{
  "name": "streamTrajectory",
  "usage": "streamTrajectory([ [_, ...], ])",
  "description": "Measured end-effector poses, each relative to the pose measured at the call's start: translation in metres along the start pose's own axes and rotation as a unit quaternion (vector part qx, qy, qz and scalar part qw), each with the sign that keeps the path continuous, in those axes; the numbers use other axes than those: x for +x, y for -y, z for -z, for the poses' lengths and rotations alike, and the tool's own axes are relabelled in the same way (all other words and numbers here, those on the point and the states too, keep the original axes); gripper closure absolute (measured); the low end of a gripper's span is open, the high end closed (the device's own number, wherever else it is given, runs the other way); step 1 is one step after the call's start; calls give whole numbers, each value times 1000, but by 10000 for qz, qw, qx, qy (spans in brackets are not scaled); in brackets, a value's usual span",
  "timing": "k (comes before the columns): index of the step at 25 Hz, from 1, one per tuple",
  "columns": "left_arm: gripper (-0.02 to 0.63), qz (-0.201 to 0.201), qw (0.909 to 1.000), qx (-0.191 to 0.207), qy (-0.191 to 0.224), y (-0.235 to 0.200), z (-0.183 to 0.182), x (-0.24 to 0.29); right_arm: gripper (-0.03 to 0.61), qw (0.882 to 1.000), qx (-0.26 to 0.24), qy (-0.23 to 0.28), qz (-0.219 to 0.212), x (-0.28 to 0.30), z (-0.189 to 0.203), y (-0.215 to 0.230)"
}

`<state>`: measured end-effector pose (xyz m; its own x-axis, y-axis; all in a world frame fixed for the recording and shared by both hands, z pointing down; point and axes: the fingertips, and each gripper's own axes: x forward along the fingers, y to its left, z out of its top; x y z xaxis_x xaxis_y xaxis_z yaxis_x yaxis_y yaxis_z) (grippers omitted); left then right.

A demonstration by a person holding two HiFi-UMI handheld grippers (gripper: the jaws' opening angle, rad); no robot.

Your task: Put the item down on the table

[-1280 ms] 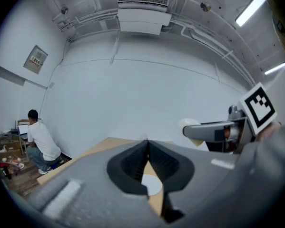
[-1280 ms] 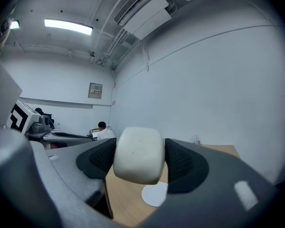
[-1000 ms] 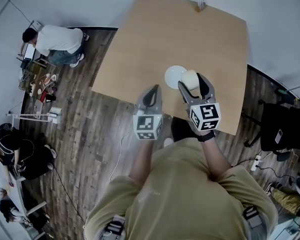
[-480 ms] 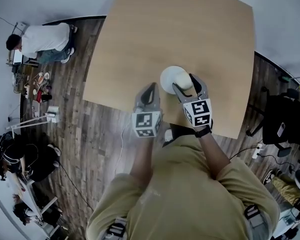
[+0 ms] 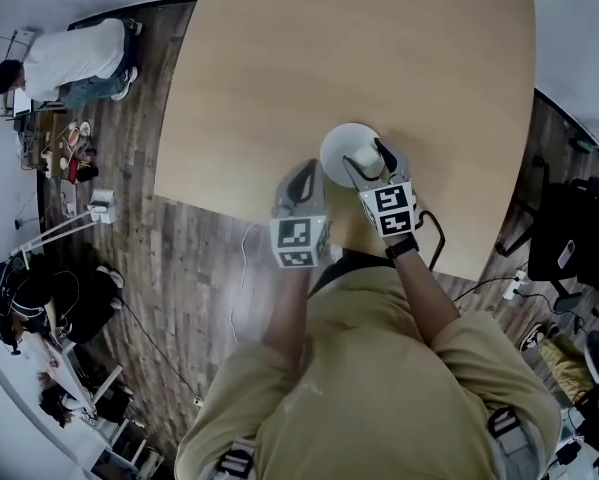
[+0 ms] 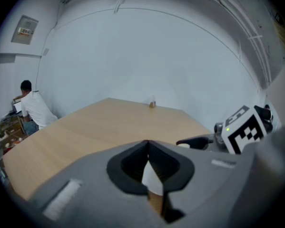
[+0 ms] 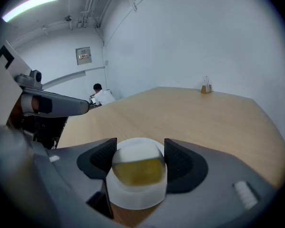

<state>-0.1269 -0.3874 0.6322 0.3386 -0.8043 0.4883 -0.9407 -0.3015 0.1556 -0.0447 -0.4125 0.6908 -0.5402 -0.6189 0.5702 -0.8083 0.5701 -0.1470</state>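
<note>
Rounded item (image 7: 138,165) (smooth, yellowish-white)

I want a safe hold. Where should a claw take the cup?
Grip the cup across its round sides, coming level from the near table edge, as the right claw does; no handle shows, and the plate beneath blocks a low approach.

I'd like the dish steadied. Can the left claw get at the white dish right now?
Probably yes: the white dish lies just beside the left claw, with bare table between. The right claw, holding the round item, covers only its right side.
</note>
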Motion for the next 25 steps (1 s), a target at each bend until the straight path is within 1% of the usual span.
streamTrajectory([
  [3, 612, 3, 10000, -24, -50, 0, 4, 7, 262, 9999, 0, -83, -80, 13, 8, 0],
  [7, 612, -19, 9999, -66, -147, -2, 13, 8, 263, 9998, 7, -31, -197, 22, 5, -5],
  [11, 612, -63, 9998, -116, -156, -6, 13, 6, 261, 9987, -175, -334, -335, 38, 10, -10],
  [14, 612, -84, 9997, -123, -169, -8, 16, 3, 259, 9977, -393, -462, -311, 44, 11, -10],
  [15, 612, -87, 9998, -133, -147, -8, 14, 2, 258, 9975, -467, -438, -300, 45, 10, -11],
  [16, 612, -85, 9998, -136, -110, -7, 11, 0, 243, 9974, -515, -399, -297, 44, 9, -11],
  [18, 612, -78, 9999, -130, -42, -6, 7, -4, 172, 9977, -542, -308, -277, 39, 5, -12],
  [19, 612, -71, 9999, -129, -10, -4, 5, -7, 167, 9979, -541, -253, -252, 34, 3, -13],
  [22, 612, -62, 9999, -95, 81, -2, 1, -17, 170, 9987, -468, -42, -183, 14, -7, -14],
  [25, 612, -67, 9997, -86, 239, 0, -9, -29, 212, 9989, -333, 313, -67, -11, -24, -16],
])
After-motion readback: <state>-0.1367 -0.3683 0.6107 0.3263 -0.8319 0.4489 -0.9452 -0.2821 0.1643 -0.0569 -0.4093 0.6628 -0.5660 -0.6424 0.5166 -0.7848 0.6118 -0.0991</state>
